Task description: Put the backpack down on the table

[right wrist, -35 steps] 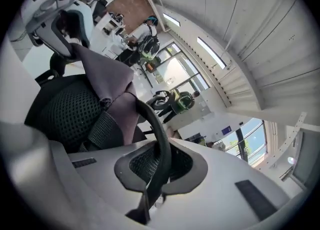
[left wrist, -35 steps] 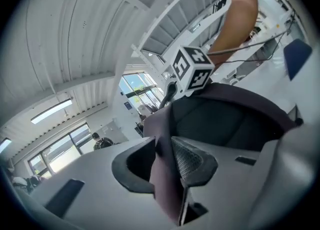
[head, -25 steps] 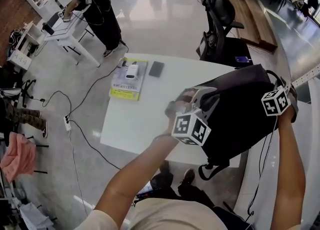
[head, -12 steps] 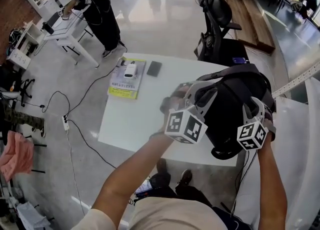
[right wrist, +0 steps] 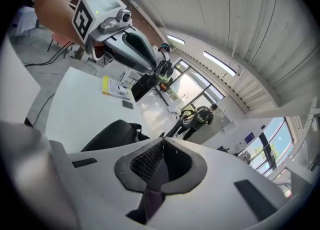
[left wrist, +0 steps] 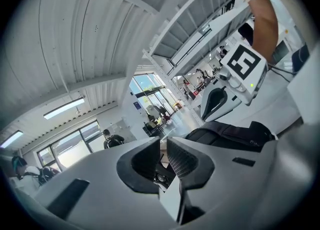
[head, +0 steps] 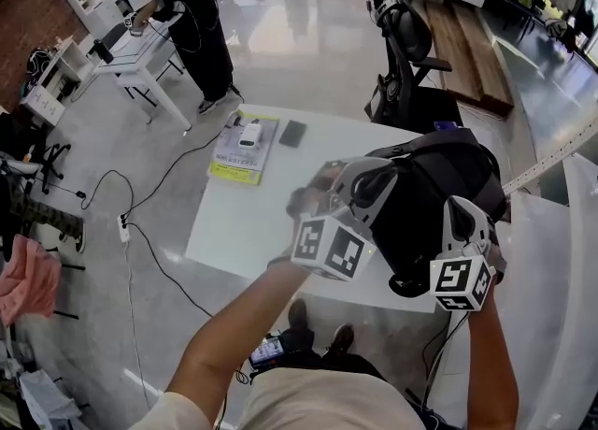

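- The black backpack (head: 439,194) was at the right end of the white worktop (head: 248,222). It covered that end from near the far edge almost to the near edge.
- The head view did not show whether its base rested on the worktop or hung just above it.
- The left claw (left wrist: 163,146) held the backpack on the side facing the middle of the worktop. Its jaws had just been closing and stood almost together, with only a thin slit left at the tips. A dark bit of the bag was caught low between the pads.
- The right claw (right wrist: 162,146) held the backpack on its near-right side, close to the right edge of the worktop. Its jaws had just been closing and met at the tips. A dark strip of fabric was pinched between the pads and ran down toward their base.
- In each gripper view the black bulk of the bag lay just past the jaws, with the other claw beyond it.
- A yellow-edged booklet (head: 234,159) lay at the far-left corner of the worktop, with a small white device (head: 248,133) on top of it.
- A dark phone (head: 292,133) lay just beside the booklet along the far edge, well apart from the backpack.
- The left half of the worktop between the booklet and the near edge carried nothing else.
- A black office chair (head: 404,31) stood beyond the far edge.
- A person (head: 201,17) in dark clothes stood farther off, beyond the far-left corner.
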{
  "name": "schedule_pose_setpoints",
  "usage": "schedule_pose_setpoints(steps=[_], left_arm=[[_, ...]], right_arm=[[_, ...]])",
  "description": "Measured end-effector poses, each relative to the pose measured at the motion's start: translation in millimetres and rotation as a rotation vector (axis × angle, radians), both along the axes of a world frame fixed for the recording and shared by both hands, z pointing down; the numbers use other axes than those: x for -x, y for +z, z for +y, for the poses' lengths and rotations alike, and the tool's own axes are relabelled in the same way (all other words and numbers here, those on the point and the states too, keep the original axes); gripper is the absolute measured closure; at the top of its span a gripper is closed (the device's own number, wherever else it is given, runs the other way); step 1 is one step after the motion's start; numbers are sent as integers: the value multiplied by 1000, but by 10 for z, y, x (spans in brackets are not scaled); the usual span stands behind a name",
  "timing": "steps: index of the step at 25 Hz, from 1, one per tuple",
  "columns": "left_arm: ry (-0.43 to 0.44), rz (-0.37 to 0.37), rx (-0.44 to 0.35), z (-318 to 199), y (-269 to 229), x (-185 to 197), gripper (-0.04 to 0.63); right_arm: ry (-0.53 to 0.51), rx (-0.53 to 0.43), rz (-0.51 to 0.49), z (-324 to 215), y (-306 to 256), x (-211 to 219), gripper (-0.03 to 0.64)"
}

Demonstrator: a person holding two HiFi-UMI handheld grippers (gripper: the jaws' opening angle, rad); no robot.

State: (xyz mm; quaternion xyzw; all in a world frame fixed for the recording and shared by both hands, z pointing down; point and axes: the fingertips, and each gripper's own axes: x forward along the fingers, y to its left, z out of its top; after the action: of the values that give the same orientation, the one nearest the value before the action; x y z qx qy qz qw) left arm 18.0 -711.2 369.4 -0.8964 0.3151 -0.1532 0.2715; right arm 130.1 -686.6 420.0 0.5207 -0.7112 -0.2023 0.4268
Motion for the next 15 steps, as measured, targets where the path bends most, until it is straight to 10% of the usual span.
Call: schedule_pose_setpoints(steps=[15], left_arm=[[38, 20, -35, 885, -572, -49, 552]], right_arm=[[-144, -82, -172, 742, -928, 405, 592]])
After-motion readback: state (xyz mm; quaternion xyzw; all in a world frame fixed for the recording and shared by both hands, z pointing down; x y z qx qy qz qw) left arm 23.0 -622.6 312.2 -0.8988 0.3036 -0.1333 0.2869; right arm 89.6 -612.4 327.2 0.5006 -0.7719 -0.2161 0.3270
